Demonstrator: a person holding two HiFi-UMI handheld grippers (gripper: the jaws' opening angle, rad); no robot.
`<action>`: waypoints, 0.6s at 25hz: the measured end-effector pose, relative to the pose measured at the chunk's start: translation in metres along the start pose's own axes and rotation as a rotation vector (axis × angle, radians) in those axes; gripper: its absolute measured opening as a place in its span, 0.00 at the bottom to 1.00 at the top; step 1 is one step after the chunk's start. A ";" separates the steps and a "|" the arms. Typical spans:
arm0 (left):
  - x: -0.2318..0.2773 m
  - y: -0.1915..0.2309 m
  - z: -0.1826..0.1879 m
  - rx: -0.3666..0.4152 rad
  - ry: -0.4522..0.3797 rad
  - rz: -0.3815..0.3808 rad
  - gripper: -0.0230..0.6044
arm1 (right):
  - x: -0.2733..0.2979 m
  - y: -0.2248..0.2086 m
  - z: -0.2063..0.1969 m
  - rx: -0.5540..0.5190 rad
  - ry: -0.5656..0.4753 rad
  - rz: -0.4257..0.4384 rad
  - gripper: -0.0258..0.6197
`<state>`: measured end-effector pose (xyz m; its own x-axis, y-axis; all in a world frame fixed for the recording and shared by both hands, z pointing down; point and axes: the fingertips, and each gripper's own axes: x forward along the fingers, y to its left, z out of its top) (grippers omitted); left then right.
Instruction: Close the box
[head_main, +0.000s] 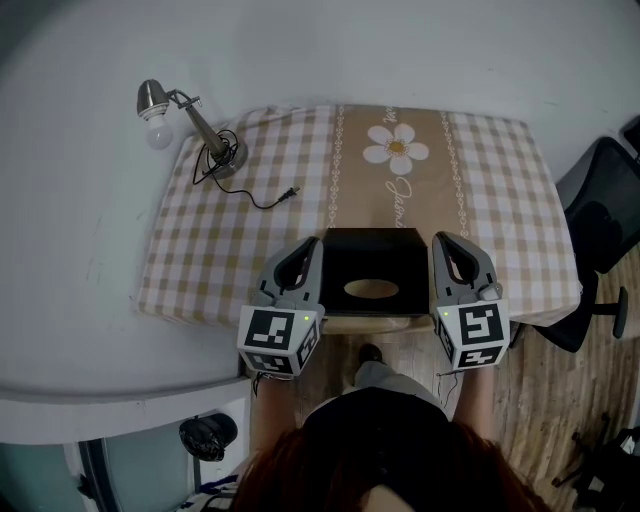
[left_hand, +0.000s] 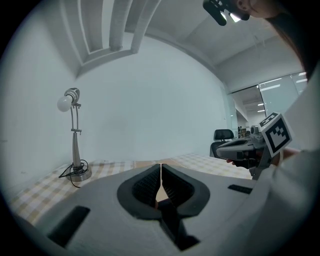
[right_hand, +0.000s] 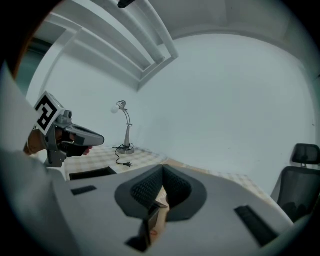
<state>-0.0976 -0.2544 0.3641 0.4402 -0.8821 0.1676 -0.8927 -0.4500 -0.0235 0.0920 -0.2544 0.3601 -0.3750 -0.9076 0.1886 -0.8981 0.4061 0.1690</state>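
Looking down in the head view: a black cardboard box (head_main: 372, 262) with an oval opening (head_main: 371, 289) in its top face. It is set at the 6 o'clock edge of the table with the beige-and-white checked cloth (head_main: 230, 260), between the two tools. Left gripper (head_main: 309, 243) just beside the box at its 9 o'clock side, right gripper (head_main: 441, 238) just beside it at 3 o'clock, both pointing to 12 o'clock. Well apart at 10 o'clock, a silver desk lamp with a white bulb (head_main: 203, 128); off the table at 3 o'clock, a black office chair (head_main: 600, 215).

Turning to the left gripper view: jaws pressed together, tips touching. Low in the throat, a thin dark strip with a small brown spot (left_hand: 173, 223), probably the left flap of the box, so gripped and not empty.

Turning to the right gripper view: jaws closed tip to tip as well. Clamped low between them, a thin black board with a brown inner face (right_hand: 150, 222), taken here for the right flap.

Judging from all this: closing only at its start, with both flaps pinched but not yet folded over. Next move calls for swinging the left flap toward 3 o'clock and the right flap toward 9 o'clock, then laying them flat over the top, gently, since the box stands at the very table edge.
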 end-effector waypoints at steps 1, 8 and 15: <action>0.001 0.002 -0.001 -0.003 0.003 0.001 0.08 | 0.001 -0.002 -0.002 0.000 0.005 0.000 0.07; 0.009 0.011 -0.010 -0.010 0.033 0.008 0.08 | 0.012 -0.011 -0.016 0.004 0.041 0.011 0.07; 0.018 0.022 -0.024 -0.059 0.057 0.005 0.08 | 0.025 -0.016 -0.030 0.033 0.079 0.032 0.07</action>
<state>-0.1114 -0.2773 0.3899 0.4314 -0.8739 0.2238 -0.8996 -0.4354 0.0337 0.1041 -0.2805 0.3912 -0.3854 -0.8827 0.2690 -0.8936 0.4297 0.1299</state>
